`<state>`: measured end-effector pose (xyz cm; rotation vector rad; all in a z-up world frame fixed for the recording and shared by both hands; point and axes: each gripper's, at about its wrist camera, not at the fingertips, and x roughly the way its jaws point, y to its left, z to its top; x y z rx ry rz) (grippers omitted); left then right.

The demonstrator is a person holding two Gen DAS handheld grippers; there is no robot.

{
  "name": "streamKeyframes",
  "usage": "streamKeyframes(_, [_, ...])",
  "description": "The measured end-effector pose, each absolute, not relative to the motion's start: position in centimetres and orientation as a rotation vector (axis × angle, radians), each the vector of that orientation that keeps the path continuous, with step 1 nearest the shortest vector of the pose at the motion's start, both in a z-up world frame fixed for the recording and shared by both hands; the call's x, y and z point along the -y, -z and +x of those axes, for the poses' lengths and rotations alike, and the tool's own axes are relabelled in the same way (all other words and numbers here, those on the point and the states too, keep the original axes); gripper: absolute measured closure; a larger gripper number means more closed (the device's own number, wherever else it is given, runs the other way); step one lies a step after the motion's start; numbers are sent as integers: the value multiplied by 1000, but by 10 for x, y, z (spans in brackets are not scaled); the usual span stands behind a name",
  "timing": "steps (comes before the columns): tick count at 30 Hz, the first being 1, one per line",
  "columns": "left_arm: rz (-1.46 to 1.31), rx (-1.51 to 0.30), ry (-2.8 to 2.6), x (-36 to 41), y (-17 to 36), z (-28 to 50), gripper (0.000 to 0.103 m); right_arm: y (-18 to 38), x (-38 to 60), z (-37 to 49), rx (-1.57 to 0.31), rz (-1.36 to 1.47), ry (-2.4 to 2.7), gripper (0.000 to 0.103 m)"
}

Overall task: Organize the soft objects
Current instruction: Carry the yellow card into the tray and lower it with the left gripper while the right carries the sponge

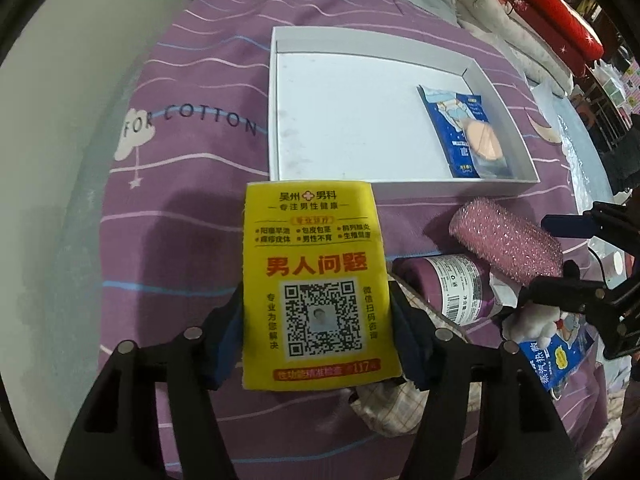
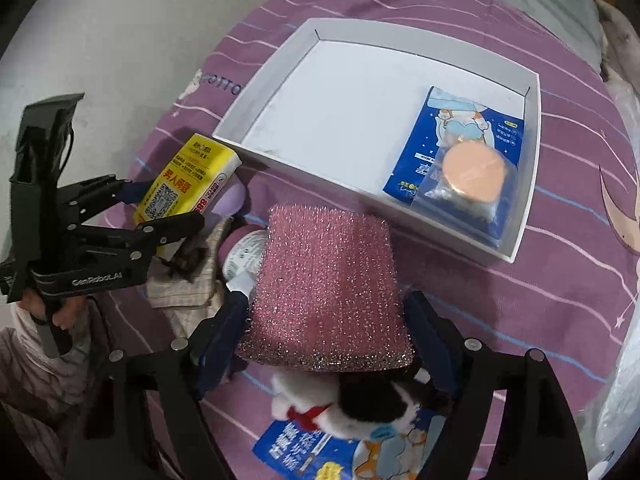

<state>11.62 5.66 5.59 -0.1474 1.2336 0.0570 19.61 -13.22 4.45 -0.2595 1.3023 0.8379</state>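
Observation:
My left gripper (image 1: 318, 336) is shut on a yellow tissue pack (image 1: 316, 280) with a QR code, held above the purple bedsheet in front of the white box (image 1: 328, 40). The pack also shows in the right wrist view (image 2: 184, 180). My right gripper (image 2: 326, 320) is shut on a pink glittery sponge (image 2: 326, 280), near the box's front wall (image 2: 400, 216). In the box lie a blue sachet (image 2: 416, 152) and an orange puff in a clear bag (image 2: 472, 172).
On the sheet lie a purple bottle with a white label (image 1: 452, 284), a checked cloth (image 1: 392, 400), a black-and-white plush toy (image 2: 352, 404) and another blue sachet (image 2: 312, 456). A wall is at the left; bedding piles at the far right (image 1: 520, 20).

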Motion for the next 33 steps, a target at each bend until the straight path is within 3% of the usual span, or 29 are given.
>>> streamKeyframes(17, [-140, -1135, -22, -61, -90, 120, 38, -77, 151, 201, -1246, -49, -835, 28])
streamKeyframes(28, [-178, -1072, -16, -50, -109, 158, 38, -102, 174, 226, -1048, 358, -753, 28])
streamKeyframes(33, [-233, -1014, -30, -51, -135, 177, 38, -126, 169, 234, -993, 406, -675, 28])
